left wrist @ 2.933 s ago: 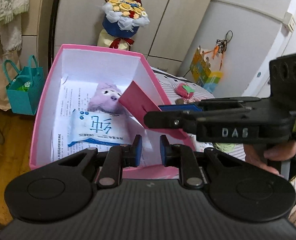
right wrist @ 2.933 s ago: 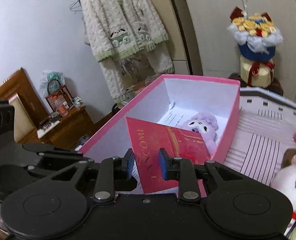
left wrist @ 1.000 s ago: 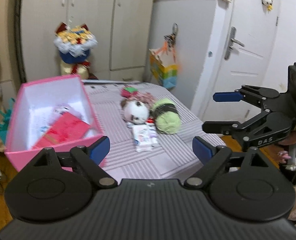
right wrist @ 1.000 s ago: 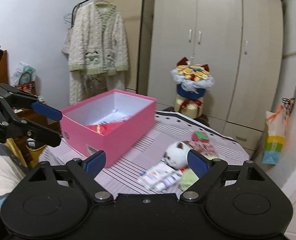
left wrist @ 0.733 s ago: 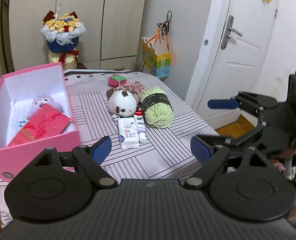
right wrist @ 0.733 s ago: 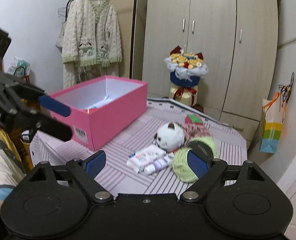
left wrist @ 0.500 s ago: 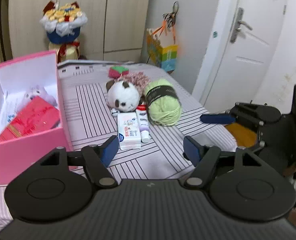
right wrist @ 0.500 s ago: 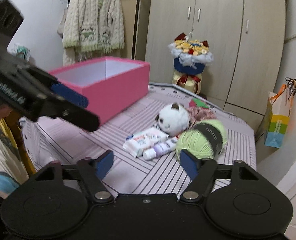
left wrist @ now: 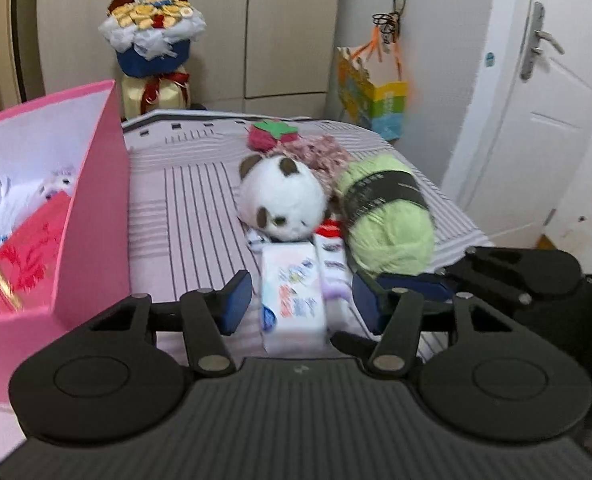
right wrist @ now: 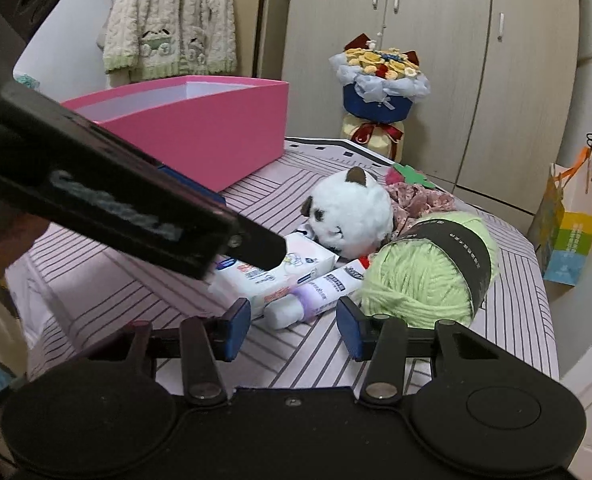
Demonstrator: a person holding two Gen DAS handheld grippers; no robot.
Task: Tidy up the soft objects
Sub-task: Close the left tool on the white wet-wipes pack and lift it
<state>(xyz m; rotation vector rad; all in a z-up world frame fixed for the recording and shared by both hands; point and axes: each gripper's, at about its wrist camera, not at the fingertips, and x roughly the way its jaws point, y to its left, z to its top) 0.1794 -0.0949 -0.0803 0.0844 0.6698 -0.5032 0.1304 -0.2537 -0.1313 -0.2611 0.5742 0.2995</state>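
A white tissue pack [left wrist: 292, 298] lies on the striped bed between the open fingers of my left gripper [left wrist: 302, 300], not gripped. Beside it lie a lilac tube [right wrist: 316, 294], a panda plush [left wrist: 282, 200], a green yarn ball [left wrist: 388, 216] and a pink knitted piece [left wrist: 324, 152]. My right gripper [right wrist: 294, 330] is open, empty, just short of the tube and tissue pack [right wrist: 264, 272]. The pink box [left wrist: 96, 208] at left holds a red packet [left wrist: 20, 264] and a purple plush [left wrist: 58, 186].
The left gripper's body [right wrist: 96, 200] crosses the left of the right wrist view. The right gripper [left wrist: 516, 276] shows at right in the left wrist view. A flower bouquet [left wrist: 152, 36], wardrobe, hanging gift bag [left wrist: 372, 92] and door [left wrist: 544, 100] stand beyond the bed.
Both grippers have moved away from the pink box, where the red packet now lies, and down toward the pile. Their fingers have narrowed but stay open; the left now straddles the tissue pack.
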